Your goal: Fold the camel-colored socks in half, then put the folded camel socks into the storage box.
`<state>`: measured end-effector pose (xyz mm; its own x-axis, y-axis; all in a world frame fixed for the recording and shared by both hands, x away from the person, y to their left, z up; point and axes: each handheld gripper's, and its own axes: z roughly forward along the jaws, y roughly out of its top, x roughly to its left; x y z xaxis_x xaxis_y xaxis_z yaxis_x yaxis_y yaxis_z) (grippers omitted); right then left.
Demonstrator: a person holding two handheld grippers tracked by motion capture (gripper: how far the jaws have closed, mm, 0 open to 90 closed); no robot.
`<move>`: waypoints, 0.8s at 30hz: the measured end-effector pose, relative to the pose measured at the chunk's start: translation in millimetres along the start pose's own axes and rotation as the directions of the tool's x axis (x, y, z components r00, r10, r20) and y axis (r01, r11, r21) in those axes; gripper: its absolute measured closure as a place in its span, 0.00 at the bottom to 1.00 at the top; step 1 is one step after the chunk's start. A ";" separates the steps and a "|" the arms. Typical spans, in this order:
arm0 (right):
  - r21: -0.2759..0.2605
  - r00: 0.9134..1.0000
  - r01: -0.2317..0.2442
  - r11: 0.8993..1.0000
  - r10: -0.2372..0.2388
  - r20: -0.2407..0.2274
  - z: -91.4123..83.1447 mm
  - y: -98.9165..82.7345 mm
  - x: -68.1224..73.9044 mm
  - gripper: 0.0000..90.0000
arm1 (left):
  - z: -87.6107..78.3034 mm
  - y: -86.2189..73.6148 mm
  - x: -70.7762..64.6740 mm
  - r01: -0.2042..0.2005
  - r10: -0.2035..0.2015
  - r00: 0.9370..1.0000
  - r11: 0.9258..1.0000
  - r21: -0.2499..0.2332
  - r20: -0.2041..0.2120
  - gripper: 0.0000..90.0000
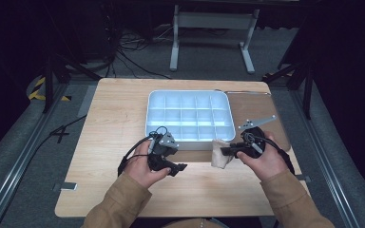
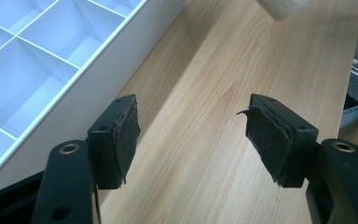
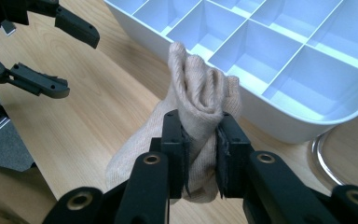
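Near the front edge of the bench (image 1: 123, 109), right of centre: right tongs (image 1: 226, 151) closed on a beige sock (image 1: 220, 154), bunched and rolled. Right gripper view shows the sock (image 3: 200, 112) pinched between both pads partway along its length; the folded top stands up past the jaw tips, the rest hangs below and to the left of the jaws. The right tongs (image 3: 201, 154) are only partly closed, since the cloth fills the gap.

Sock sits just in front of the white compartment tray (image 1: 148, 124), close to the tray's front right corner, apart from its wall. Tray (image 3: 307, 130) occupies the middle of the bench, toward the far edge.

Left tongs (image 1: 180, 167) rest low over the front of the bench, left of the sock and well apart from it. Left gripper view: left tongs (image 2: 191, 135) wide open, bare wood between the pads, tray wall (image 2: 121, 65) along one side. A corner of the sock (image 2: 284, 7) shows at the top edge.
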<state>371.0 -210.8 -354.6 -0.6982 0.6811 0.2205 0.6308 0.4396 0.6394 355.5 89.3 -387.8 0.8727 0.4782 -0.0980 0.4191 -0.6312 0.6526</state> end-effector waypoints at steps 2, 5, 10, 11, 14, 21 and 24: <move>0.001 1.000 -0.003 1.000 0.003 0.001 -0.7 1.0 -0.4 0.85 | 0.1 -0.1 0.1 0.001 -0.001 1.000 1.000 0.000 0.000 0.39; -0.003 1.000 -0.002 1.000 0.002 0.009 -2.1 4.2 -2.4 0.85 | 0.0 -0.2 0.3 0.003 -0.003 1.000 1.000 0.000 -0.001 0.38; -0.010 1.000 -0.005 1.000 0.005 0.023 -5.2 10.1 -7.4 0.85 | 0.2 -0.8 1.2 0.004 -0.004 1.000 1.000 0.003 -0.005 0.38; -0.009 1.000 -0.003 1.000 0.003 0.026 -5.4 10.9 -8.7 0.85 | 0.2 -0.8 1.2 0.004 -0.004 1.000 1.000 0.003 -0.005 0.38; -0.012 0.999 -0.006 1.000 0.007 0.036 -6.2 13.6 -11.9 0.85 | -0.2 -1.3 1.4 0.014 -0.014 1.000 1.000 -0.002 -0.002 0.38; -0.011 0.998 -0.017 1.000 0.018 0.057 -7.7 19.7 -22.6 0.85 | -2.0 -2.5 3.3 0.018 -0.018 1.000 1.000 -0.004 -0.009 0.38; -0.013 0.998 -0.019 1.000 0.020 0.062 -8.3 22.1 -25.3 0.85 | -3.4 -3.0 3.9 0.017 -0.017 1.000 1.000 -0.002 -0.010 0.38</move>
<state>399.8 -223.2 -339.9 -0.6634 0.7244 0.1873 0.6396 0.4191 0.6445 356.8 95.2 -387.7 0.8627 0.4954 -0.1017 0.4339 -0.6218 0.6520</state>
